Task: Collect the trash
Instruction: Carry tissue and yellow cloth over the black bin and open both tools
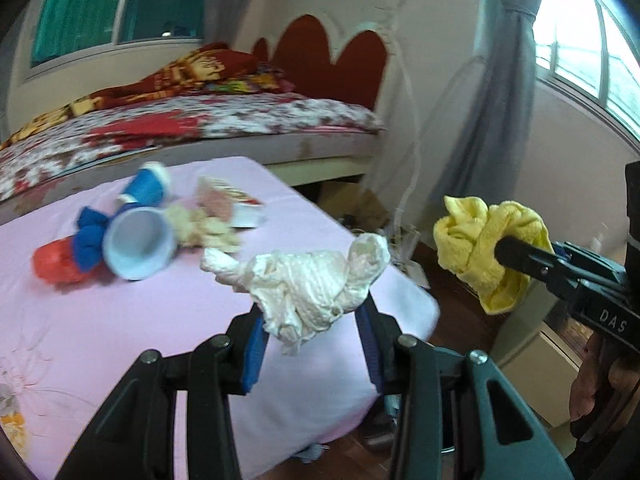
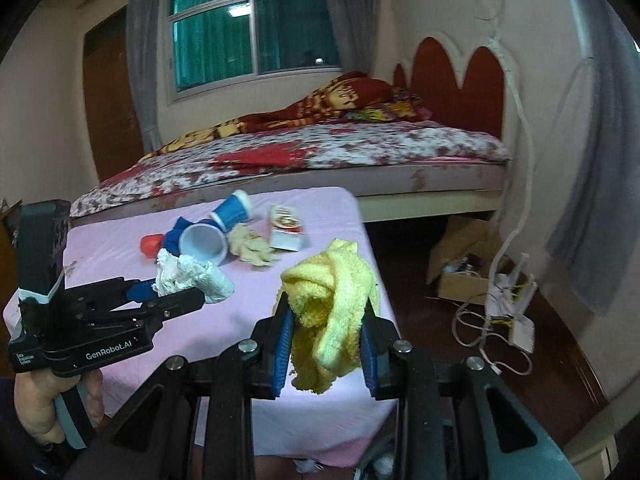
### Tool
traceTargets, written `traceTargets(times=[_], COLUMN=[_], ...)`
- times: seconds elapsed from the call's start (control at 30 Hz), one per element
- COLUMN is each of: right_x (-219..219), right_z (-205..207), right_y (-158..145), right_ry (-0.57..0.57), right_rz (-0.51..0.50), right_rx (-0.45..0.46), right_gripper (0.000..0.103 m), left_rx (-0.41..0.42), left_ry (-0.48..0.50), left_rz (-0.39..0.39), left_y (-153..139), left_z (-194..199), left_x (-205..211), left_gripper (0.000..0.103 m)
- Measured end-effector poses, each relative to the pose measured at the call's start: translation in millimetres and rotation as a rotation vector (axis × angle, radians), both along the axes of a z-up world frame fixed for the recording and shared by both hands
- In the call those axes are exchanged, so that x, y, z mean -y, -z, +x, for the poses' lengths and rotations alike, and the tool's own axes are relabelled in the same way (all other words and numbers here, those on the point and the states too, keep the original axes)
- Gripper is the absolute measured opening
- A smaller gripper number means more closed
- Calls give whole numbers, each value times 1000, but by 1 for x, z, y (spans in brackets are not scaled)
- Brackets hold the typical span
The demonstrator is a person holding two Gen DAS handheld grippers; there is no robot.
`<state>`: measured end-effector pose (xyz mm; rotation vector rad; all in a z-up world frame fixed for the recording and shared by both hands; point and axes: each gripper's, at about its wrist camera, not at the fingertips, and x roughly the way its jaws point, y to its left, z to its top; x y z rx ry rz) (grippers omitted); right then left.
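Through the left wrist camera I see my left gripper [image 1: 310, 320] clamping a crumpled white paper wad [image 1: 308, 280] above the pink-clothed counter [image 1: 120, 340], where a tipped blue paper cup [image 1: 138, 248] lies empty. Through the right wrist camera, my right gripper [image 2: 326, 344] pinches a bunched yellow cloth [image 2: 332, 312] over the counter's edge.

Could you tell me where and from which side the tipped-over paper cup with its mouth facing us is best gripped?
The paper cup lies on its side, mouth toward the cameras. Probably best to come from above and close across its blue wall near the rim, where nothing is piled on it.
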<state>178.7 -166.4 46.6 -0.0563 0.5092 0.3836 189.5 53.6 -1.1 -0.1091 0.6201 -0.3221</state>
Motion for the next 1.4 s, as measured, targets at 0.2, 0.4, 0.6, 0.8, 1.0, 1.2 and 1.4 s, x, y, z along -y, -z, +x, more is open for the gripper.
traceTargets(times=[0.2, 0.4, 0.6, 0.8, 1.0, 1.2, 1.4], right_x=[51, 99, 131, 152, 166, 170, 173], right_z=[-20, -39, -53, -61, -64, -63, -52], right_y=[6, 25, 44, 58, 83, 107, 126], right_ry=[80, 146, 177, 203, 200, 181, 153], right_rz=[-10, -18, -26, -30, -45, -51, -46], right_rx=[-9, -50, -86, -114, -169, -227, -279], right_gripper=[32, 32, 32, 32, 32, 32, 32], left_rx=[-9, -27, -59, -86, -141, -197, -241], left_ry=[106, 208, 290, 328, 375, 409, 427], left_rz=[10, 16, 30, 46, 68, 82, 87], left_y=[4, 13, 27, 39, 58, 78, 92], left_z=[-5, -12, -18, -18, -17, -17, -14], left_x=[51, 94, 137, 162, 179, 189, 194], left_gripper=[42, 42, 42, 42, 43, 43, 45])
